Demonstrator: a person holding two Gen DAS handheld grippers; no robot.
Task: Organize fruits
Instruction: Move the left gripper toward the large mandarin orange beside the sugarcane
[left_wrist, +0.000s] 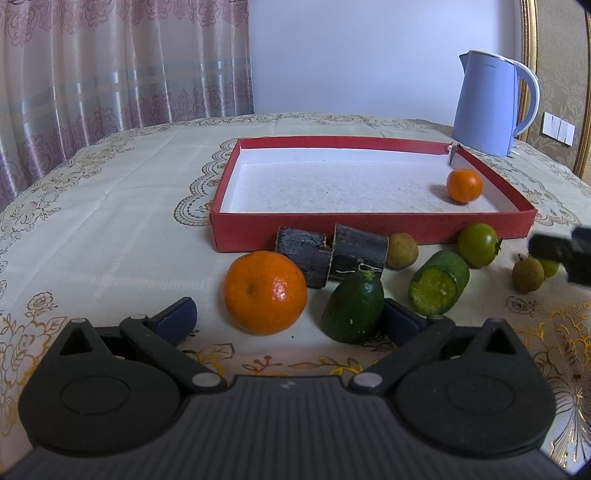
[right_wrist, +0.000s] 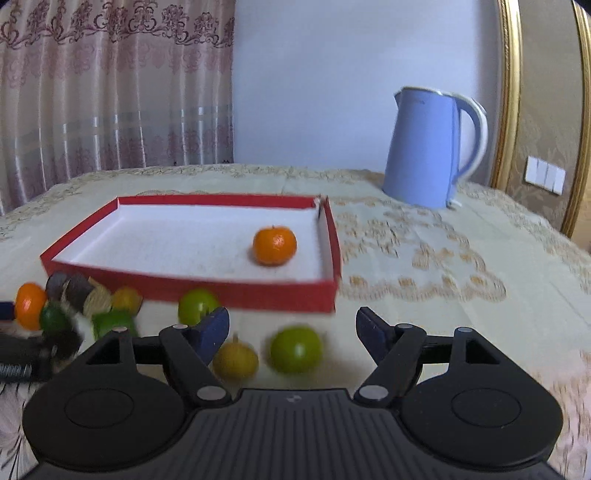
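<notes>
A red tray (left_wrist: 369, 142) with a white floor holds one small orange (left_wrist: 464, 185), also in the right wrist view (right_wrist: 274, 245). In front of it lie a large orange (left_wrist: 265, 292), two dark cane pieces (left_wrist: 332, 254), a dark green fruit (left_wrist: 353, 308), a cut green piece (left_wrist: 438, 283), a green tomato (left_wrist: 477, 245) and brown longans (left_wrist: 402, 250). My left gripper (left_wrist: 290, 319) is open, with the large orange and dark green fruit between its fingers. My right gripper (right_wrist: 291, 328) is open over a green fruit (right_wrist: 295, 349) and a yellowish longan (right_wrist: 235, 360).
A blue kettle (left_wrist: 491, 103) stands behind the tray's right corner, on a cream patterned tablecloth (left_wrist: 110, 206). Curtains hang at the back left. The right gripper's dark tip (left_wrist: 561, 254) shows at the right edge of the left wrist view.
</notes>
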